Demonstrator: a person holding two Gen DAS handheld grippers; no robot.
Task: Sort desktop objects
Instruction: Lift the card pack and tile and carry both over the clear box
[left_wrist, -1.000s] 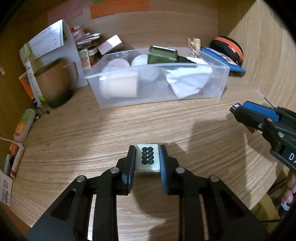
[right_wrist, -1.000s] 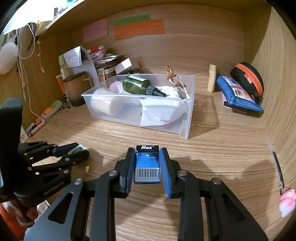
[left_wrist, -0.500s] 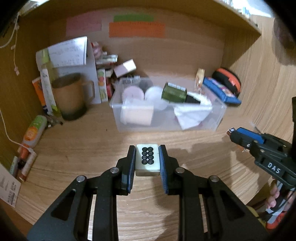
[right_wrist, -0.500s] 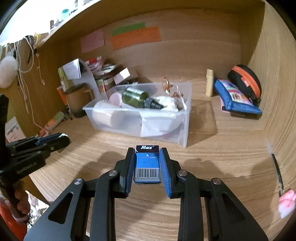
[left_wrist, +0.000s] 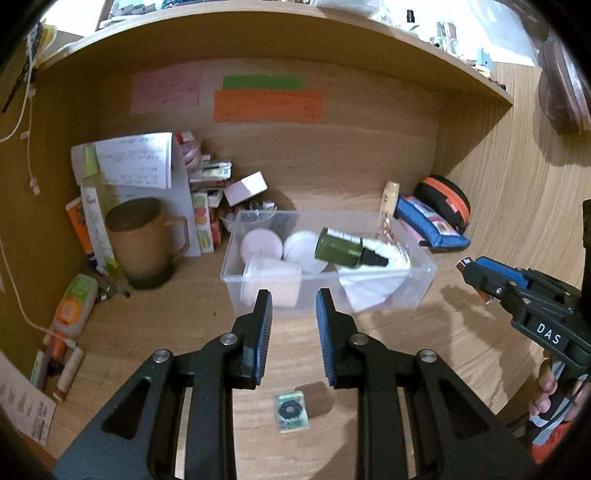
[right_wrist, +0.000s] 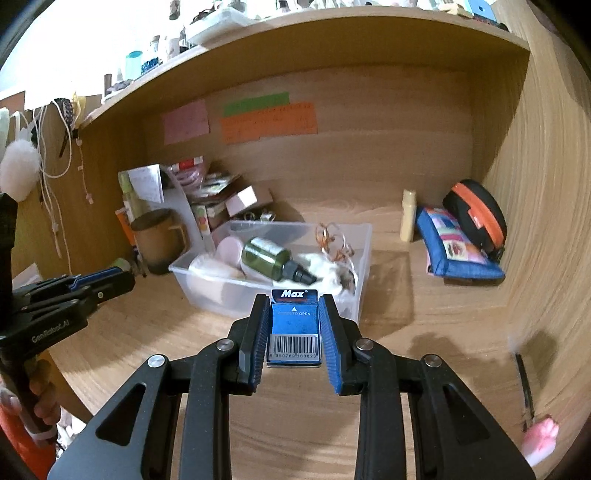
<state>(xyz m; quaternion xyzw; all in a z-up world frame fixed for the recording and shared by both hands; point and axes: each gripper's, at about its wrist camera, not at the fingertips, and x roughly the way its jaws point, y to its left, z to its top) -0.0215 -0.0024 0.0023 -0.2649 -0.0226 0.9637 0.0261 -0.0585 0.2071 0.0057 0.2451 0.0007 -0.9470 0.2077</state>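
My left gripper (left_wrist: 293, 306) is open and empty, raised above the desk. A small pale green tile with black dots (left_wrist: 291, 411) lies on the wood below it, between the arms. My right gripper (right_wrist: 293, 314) is shut on a blue Max staple box (right_wrist: 294, 326) and holds it in the air in front of the clear plastic bin (right_wrist: 364, 254). The bin (left_wrist: 424, 271) holds a green bottle (left_wrist: 338, 252), white and pink round containers and crumpled tissue. The right gripper also shows in the left wrist view (left_wrist: 469, 273).
A brown mug (left_wrist: 142, 243), papers and small boxes stand at the back left. A blue pouch (right_wrist: 456, 251), a black-orange case (right_wrist: 476, 218) and a cream tube (right_wrist: 408, 216) sit at the back right. Tubes (left_wrist: 72, 308) lie along the left edge.
My left gripper opened and let go of the tile, which now lies on the desk. Both grippers pulled back and up from the bin. The right one still holds the staple box.
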